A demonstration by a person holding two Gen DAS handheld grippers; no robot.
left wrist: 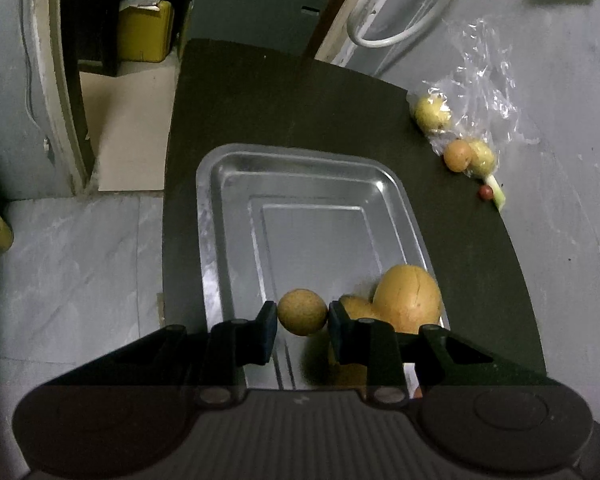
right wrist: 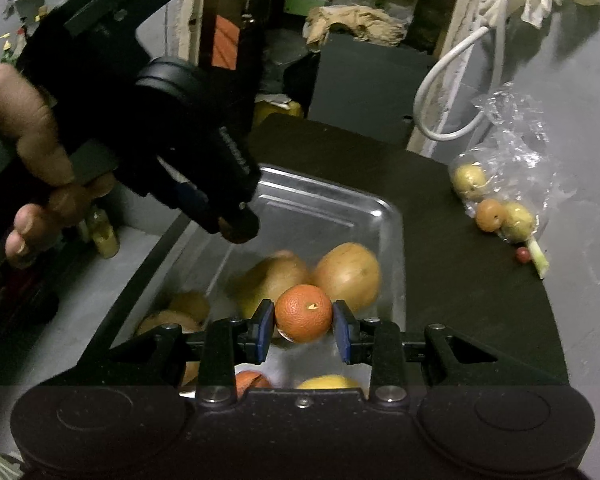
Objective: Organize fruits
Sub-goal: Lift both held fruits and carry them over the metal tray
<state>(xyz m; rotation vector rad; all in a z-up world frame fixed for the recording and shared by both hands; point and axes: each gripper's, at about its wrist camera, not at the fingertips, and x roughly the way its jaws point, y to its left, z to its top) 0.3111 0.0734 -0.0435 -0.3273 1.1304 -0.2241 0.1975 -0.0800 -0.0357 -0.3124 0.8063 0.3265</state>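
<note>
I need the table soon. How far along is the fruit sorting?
Partly done. Several fruits already lie in the tray. In hand: the left gripper holds a brown fruit and the right gripper an orange, both over the tray. Left: the fruits by the plastic bag.

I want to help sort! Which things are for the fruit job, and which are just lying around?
For the job:
- metal tray
- brown round fruit in the left claw
- orange in the right claw
- fruits in the plastic bag

Just lying about:
- white hose
- yellow container
- crumpled paper
</note>
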